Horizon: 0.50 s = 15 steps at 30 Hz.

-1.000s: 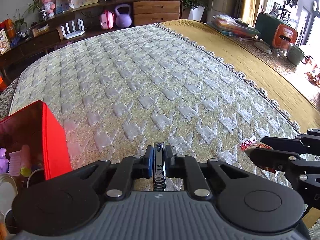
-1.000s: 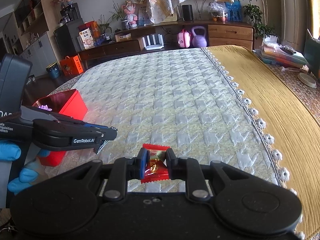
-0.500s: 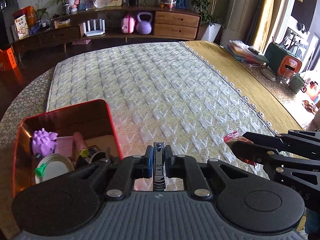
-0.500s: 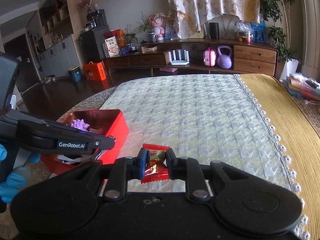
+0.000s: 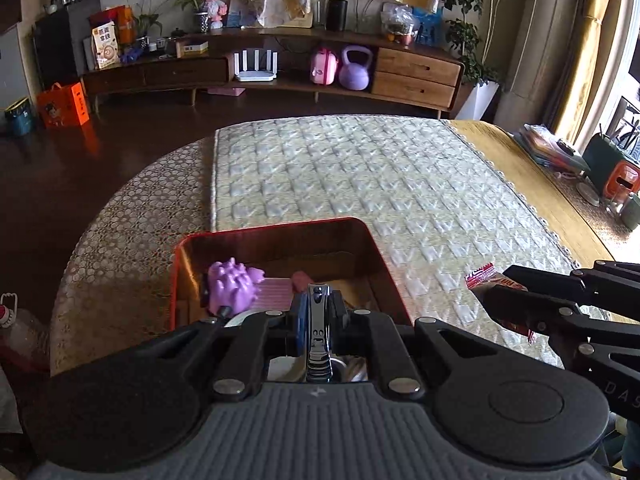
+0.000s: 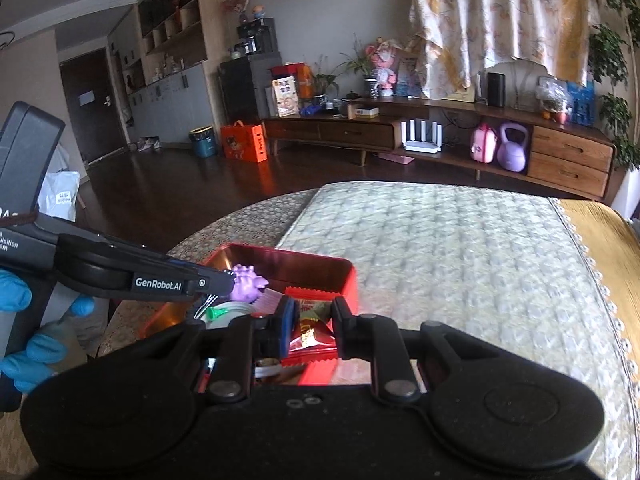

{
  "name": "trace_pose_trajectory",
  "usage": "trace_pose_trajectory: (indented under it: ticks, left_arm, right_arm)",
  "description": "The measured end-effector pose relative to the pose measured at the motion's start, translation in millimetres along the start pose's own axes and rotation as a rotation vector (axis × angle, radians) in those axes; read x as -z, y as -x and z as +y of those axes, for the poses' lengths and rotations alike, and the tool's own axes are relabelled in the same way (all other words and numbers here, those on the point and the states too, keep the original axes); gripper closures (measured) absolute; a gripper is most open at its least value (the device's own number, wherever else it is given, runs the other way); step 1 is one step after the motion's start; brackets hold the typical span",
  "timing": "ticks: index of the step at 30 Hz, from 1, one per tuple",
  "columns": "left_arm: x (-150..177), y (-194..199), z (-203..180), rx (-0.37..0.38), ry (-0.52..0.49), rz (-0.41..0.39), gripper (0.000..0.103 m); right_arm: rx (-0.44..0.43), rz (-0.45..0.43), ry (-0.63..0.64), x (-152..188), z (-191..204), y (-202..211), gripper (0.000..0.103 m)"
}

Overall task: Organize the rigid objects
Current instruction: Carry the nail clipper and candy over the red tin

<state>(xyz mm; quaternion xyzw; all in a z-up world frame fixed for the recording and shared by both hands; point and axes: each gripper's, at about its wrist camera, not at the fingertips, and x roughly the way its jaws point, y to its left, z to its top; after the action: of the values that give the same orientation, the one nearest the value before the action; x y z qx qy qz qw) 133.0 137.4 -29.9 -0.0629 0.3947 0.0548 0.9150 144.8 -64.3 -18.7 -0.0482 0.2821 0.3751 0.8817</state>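
My left gripper [image 5: 319, 316] is shut on a silver nail clipper [image 5: 319, 332] and holds it over the near part of the red box [image 5: 280, 227]. The box holds a purple spiky toy [image 5: 232, 286], a pink ribbed item [image 5: 274, 294] and a white round lid. My right gripper [image 6: 310, 318] is shut on a red snack packet [image 6: 310, 332] and holds it above the box's near right corner [image 6: 348, 280]. In the left wrist view the right gripper [image 5: 496, 300] with the packet [image 5: 482, 276] shows at the right. In the right wrist view the left gripper [image 6: 228, 280] reaches over the box.
The box stands at the left edge of a quilted cream cloth [image 5: 380, 184] on a round table with a lace cover [image 5: 132, 216]. A yellow cloth [image 5: 532, 184] lies to the right, with a stack of books and cups beyond. A wooden sideboard [image 5: 280, 68] stands behind.
Both grippers have swung left and risen, each still holding its item. The red box has come from the left edge to directly under the left gripper, and under the right gripper too.
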Motion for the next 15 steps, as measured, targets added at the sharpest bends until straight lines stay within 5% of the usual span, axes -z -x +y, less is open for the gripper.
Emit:
trace_pose_trajectory:
  ticks: [8, 15]
  left_arm:
    - [-1.1, -24.6, 41.5, -0.031, 0.025, 0.046, 0.092]
    - [-9.2, -40.2, 39.8, -0.019, -0.012, 0.025, 0.092]
  right_arm:
    - [0.015, 0.046, 0.068, -5.4, 18.0, -46.5, 0.084]
    - [0.019, 0.101, 0.080, -3.9, 22.5, -85.1, 0.084]
